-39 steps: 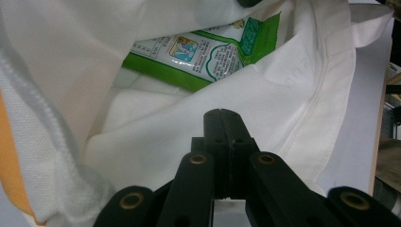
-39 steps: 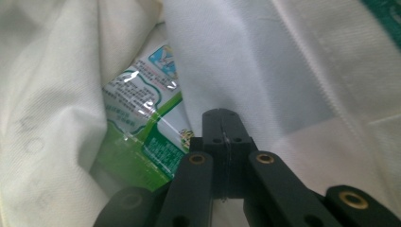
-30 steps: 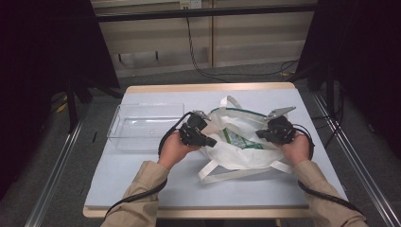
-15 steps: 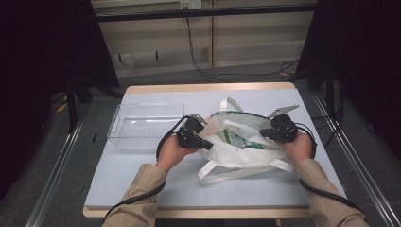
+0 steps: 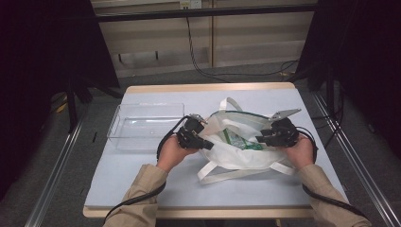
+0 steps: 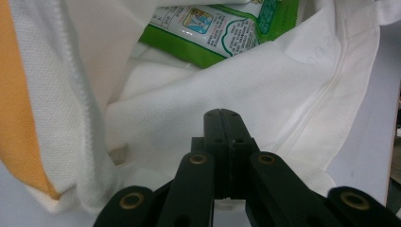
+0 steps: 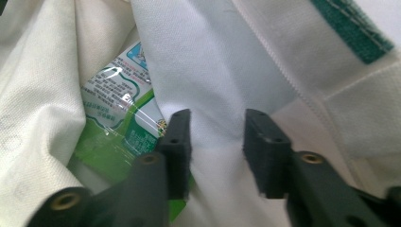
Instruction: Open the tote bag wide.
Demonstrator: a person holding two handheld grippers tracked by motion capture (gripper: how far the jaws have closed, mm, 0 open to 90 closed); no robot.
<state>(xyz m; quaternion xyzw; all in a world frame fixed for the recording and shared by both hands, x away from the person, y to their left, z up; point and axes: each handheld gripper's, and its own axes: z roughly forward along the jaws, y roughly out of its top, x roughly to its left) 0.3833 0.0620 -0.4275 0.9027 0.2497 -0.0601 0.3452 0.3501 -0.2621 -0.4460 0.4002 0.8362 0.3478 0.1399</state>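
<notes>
Currently the white tote bag [image 5: 236, 146] lies on the table [image 5: 142, 175] between both hands, mouth spread, with a green-and-white snack packet [image 5: 239, 141] inside it. The left gripper [image 5: 204, 143] is clamped flat at the bag's left rim; in the left gripper view its jaws are pressed together with no gap, though whether cloth is actually pinched there cannot be told, since the bag fabric [image 6: 246, 90] is seen beyond the tips rather than between them. The right gripper [image 7: 215, 127] has just been opening: its jaws stand apart with a fold of fabric [image 7: 217, 85] between them, unpressed. Main risk: the right rim is no longer held, so the mouth is likely to sag shut over the packet [image 7: 118, 123], and a blind re-grip could catch fabric and packet corner together. If the left hold is only a thin edge, any pull drags the whole bag toward the clear tray [image 5: 144, 124] instead of opening it. Loose handles [image 5: 231, 171] could snag a jaw.
</notes>
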